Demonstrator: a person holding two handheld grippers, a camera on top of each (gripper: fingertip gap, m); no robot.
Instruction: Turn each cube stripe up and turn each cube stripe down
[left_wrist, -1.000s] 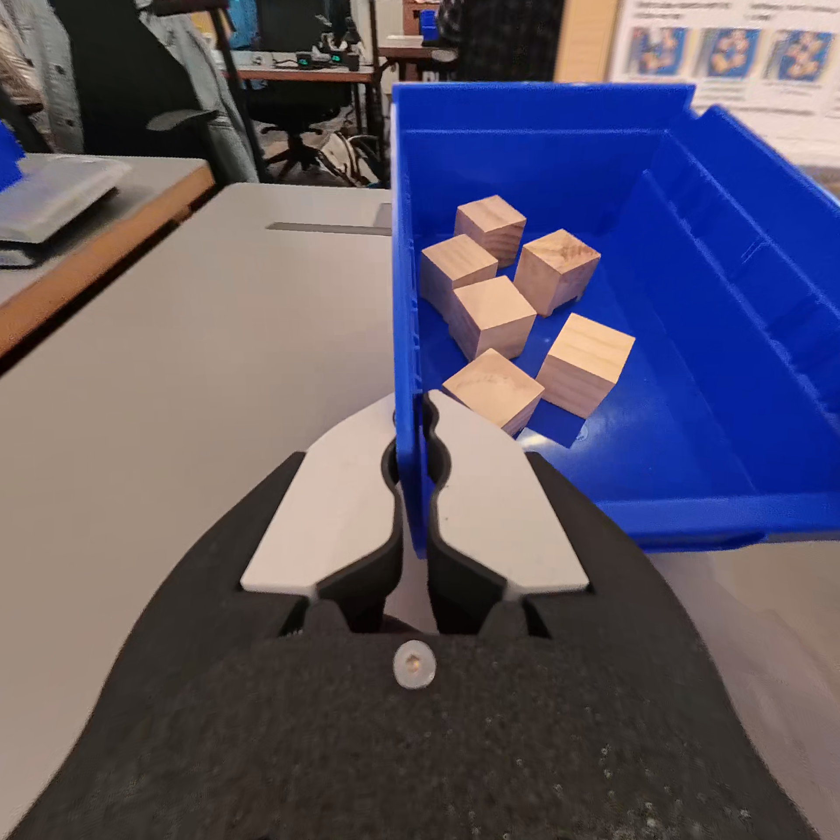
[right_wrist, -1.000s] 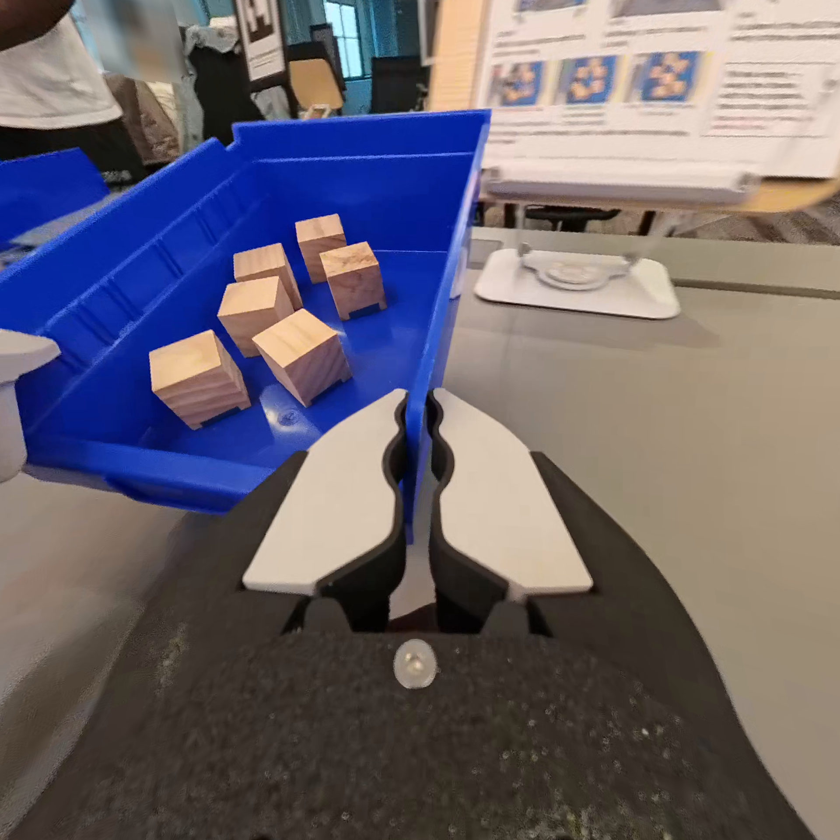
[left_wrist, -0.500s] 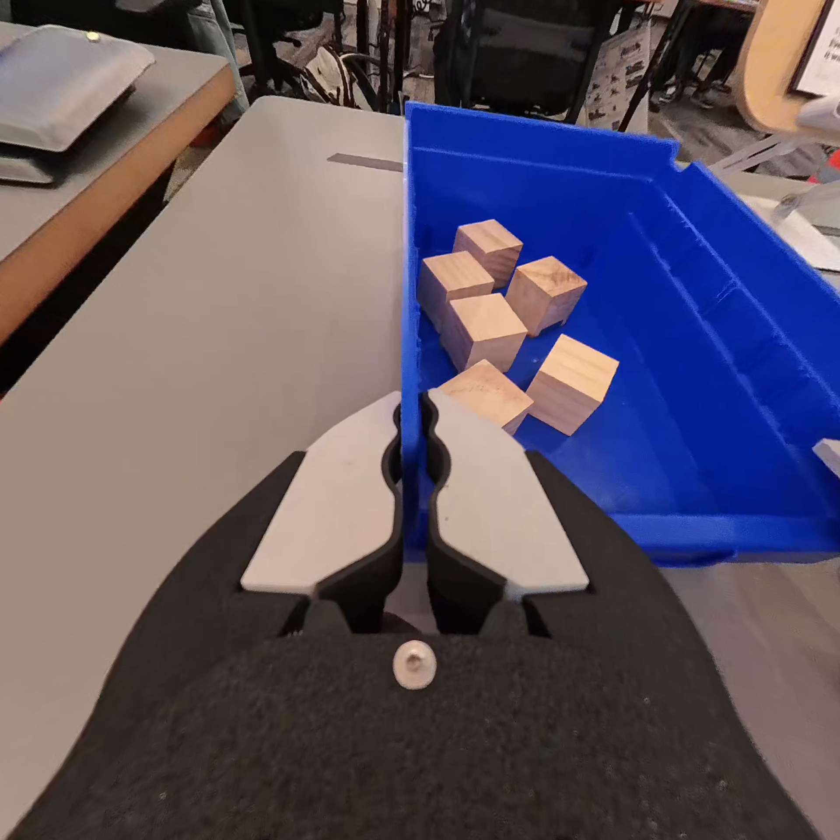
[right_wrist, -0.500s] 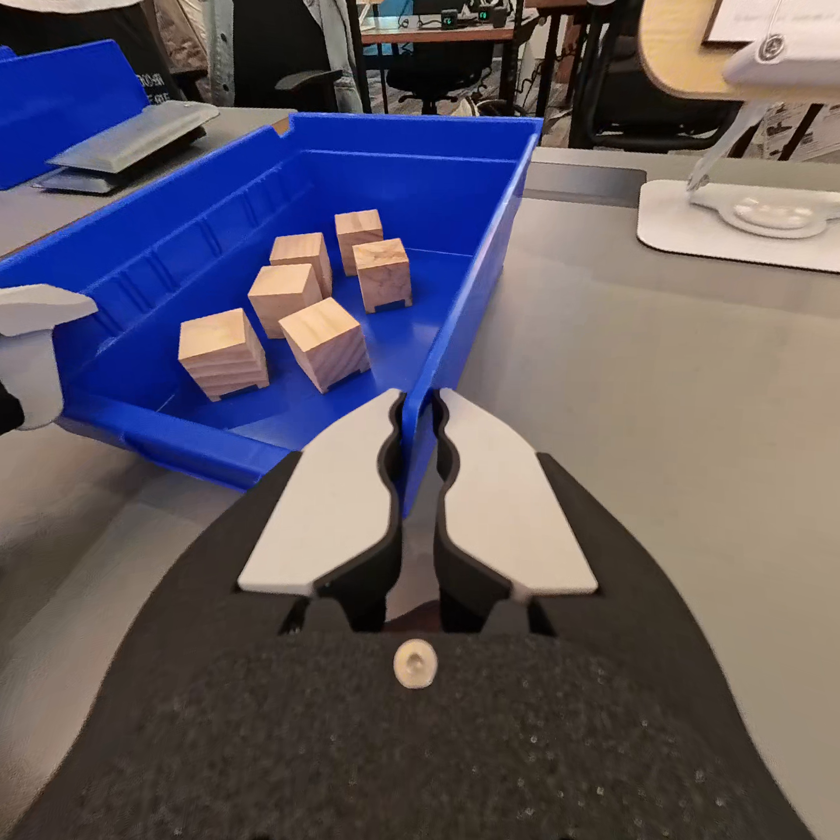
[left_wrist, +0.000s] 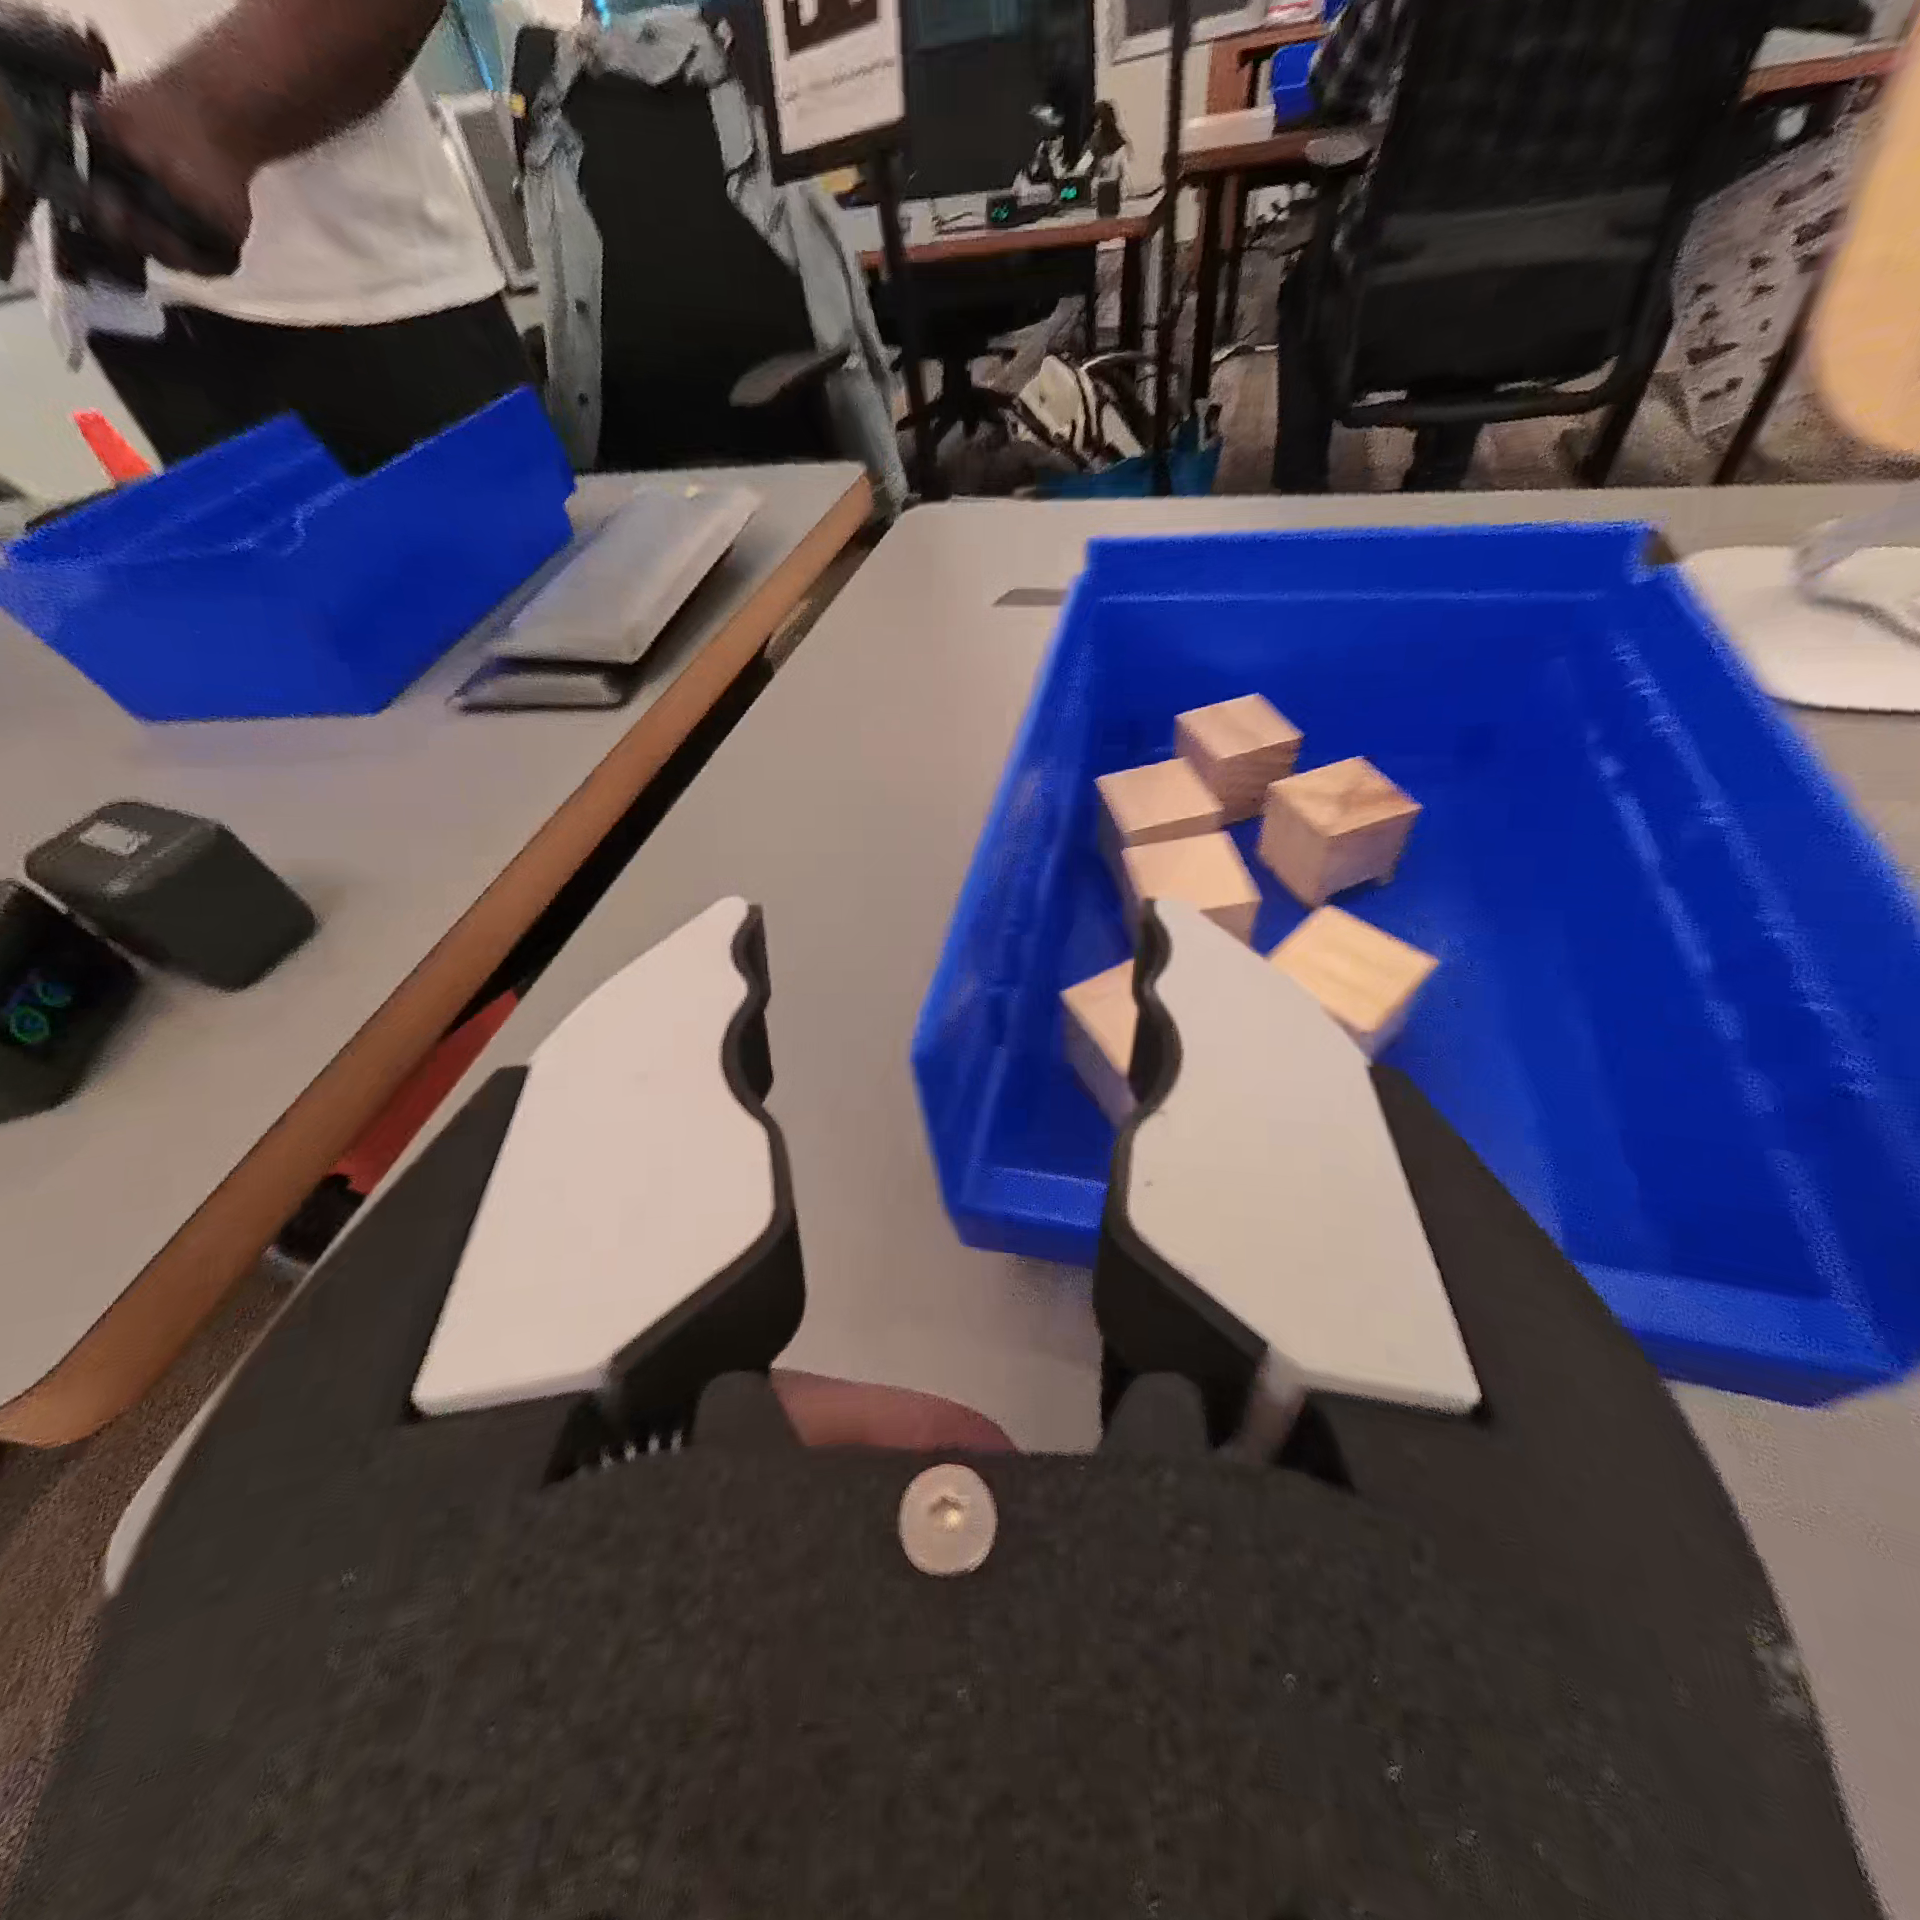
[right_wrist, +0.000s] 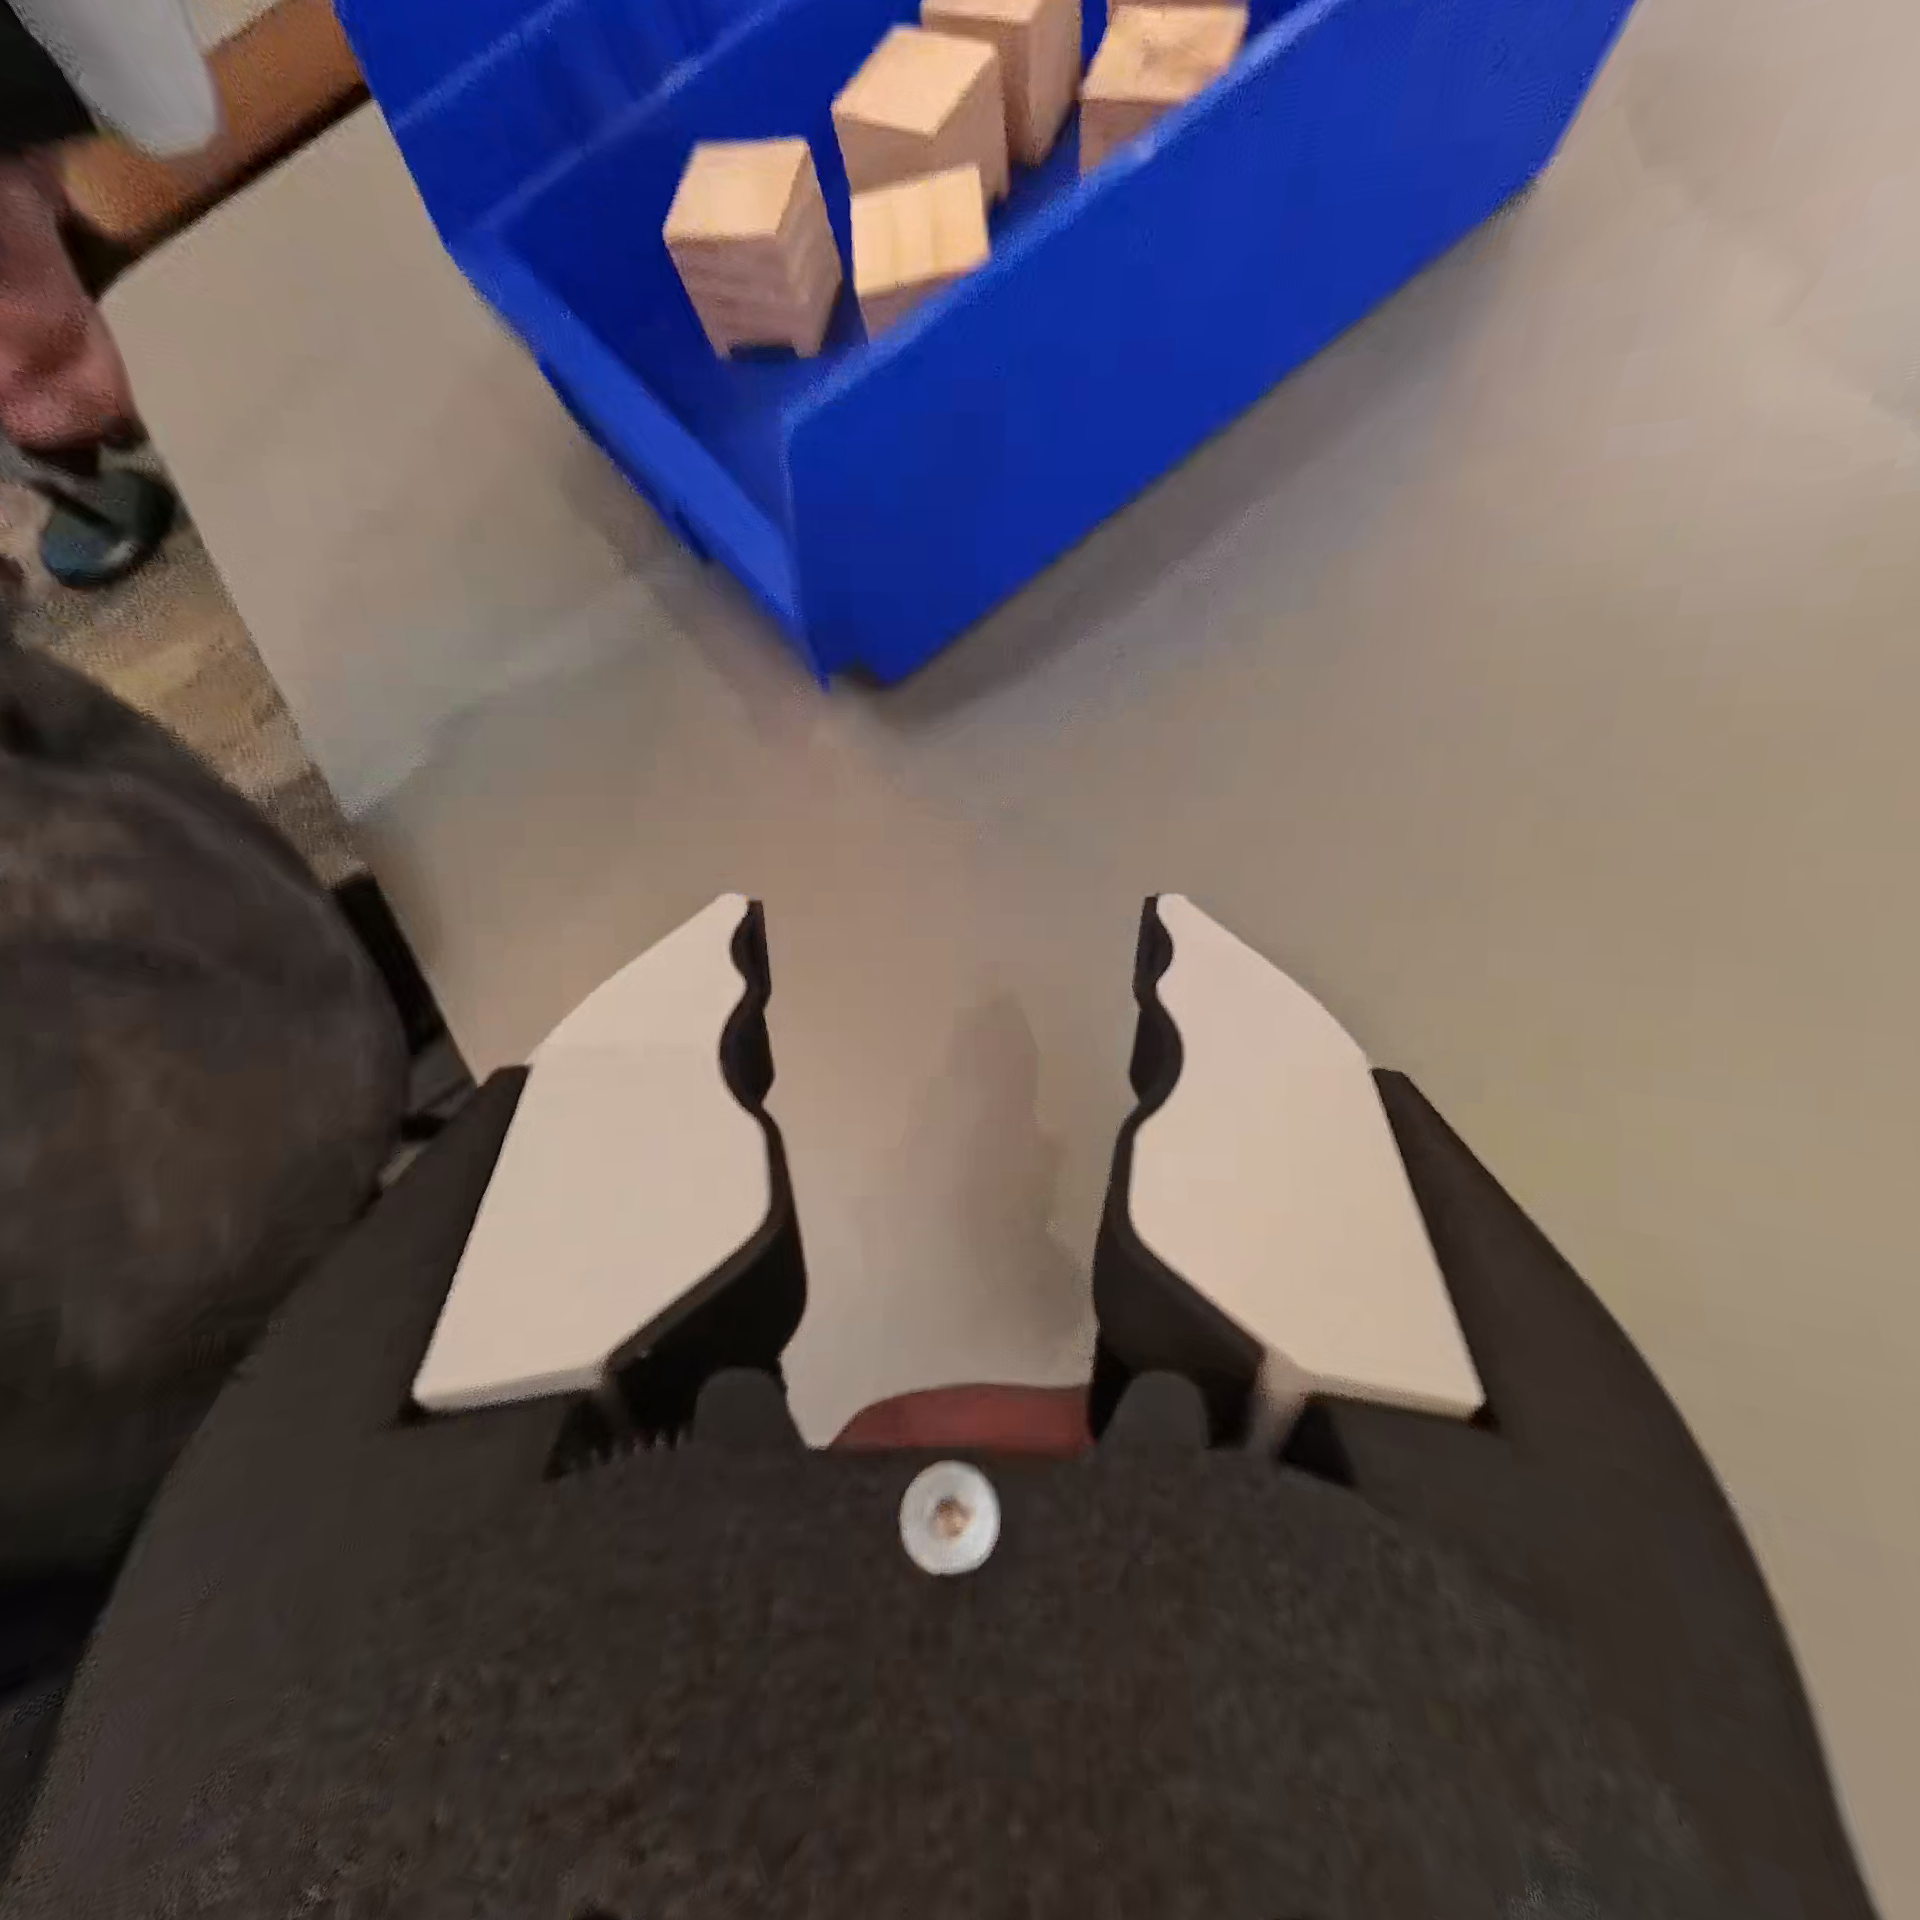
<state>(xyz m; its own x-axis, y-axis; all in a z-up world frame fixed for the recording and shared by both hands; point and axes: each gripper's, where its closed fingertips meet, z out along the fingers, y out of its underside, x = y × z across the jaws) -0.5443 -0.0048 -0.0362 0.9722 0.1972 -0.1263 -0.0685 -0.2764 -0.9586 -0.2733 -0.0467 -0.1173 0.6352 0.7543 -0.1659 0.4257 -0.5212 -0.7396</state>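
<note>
Both grippers are wide open and holding nothing: the left gripper (left_wrist: 945, 925) hangs over the near corner of the blue bin (left_wrist: 1704, 1340), the right gripper (right_wrist: 945, 914) over bare table (right_wrist: 1507, 727), short of the bin. Six wooden cubes (left_wrist: 1335, 826) sit clustered inside, no stripes visible. It looks like the reach-in step, so next, one gripper needs to drop in and close squarely on one cube.
</note>
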